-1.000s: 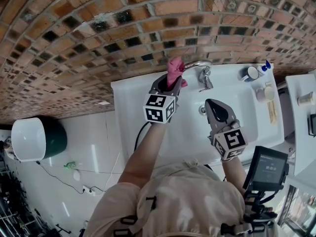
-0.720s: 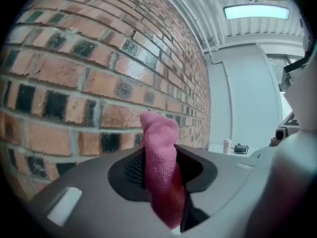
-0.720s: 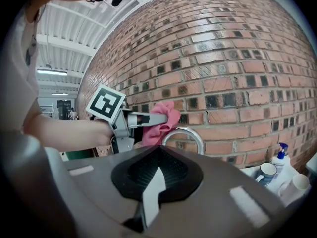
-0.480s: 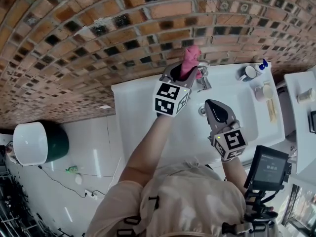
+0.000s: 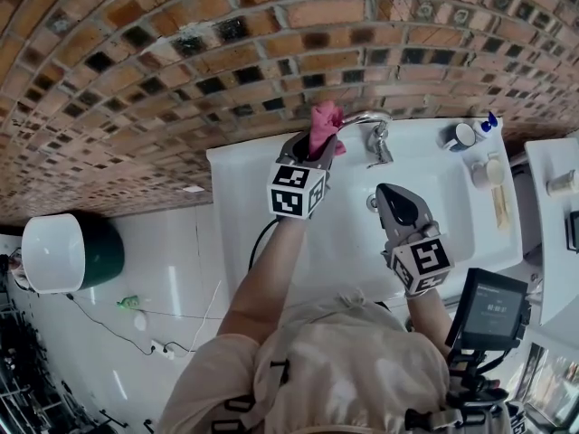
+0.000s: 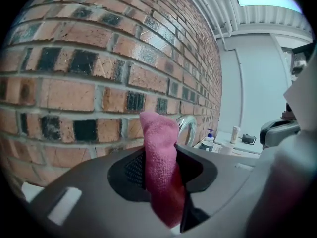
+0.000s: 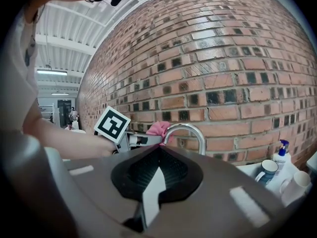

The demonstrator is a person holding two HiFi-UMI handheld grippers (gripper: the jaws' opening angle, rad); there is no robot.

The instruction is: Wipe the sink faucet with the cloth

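A pink cloth [image 5: 324,127] sticks out of my left gripper [image 5: 316,145], which is shut on it. The cloth touches the left end of the curved chrome faucet [image 5: 366,117], which rises at the back of the white sink [image 5: 237,172]. In the left gripper view the cloth [image 6: 159,135] stands upright between the jaws, with the faucet spout [image 6: 188,127] just behind it. My right gripper [image 5: 385,191] hangs over the basin, shut and empty, in front of the faucet. The right gripper view shows the faucet arc [image 7: 192,129] with the cloth [image 7: 159,128] at its left end.
A brick wall [image 5: 181,61] runs behind the sink. A mug [image 5: 459,135], a blue-pump soap bottle [image 5: 487,123] and a cup [image 5: 484,171] stand on the sink's right ledge. A white and green bin [image 5: 63,253] sits on the floor at the left.
The left gripper swept right with the cloth over the faucet spout, then came back left to the spout's end. The right gripper stayed still.
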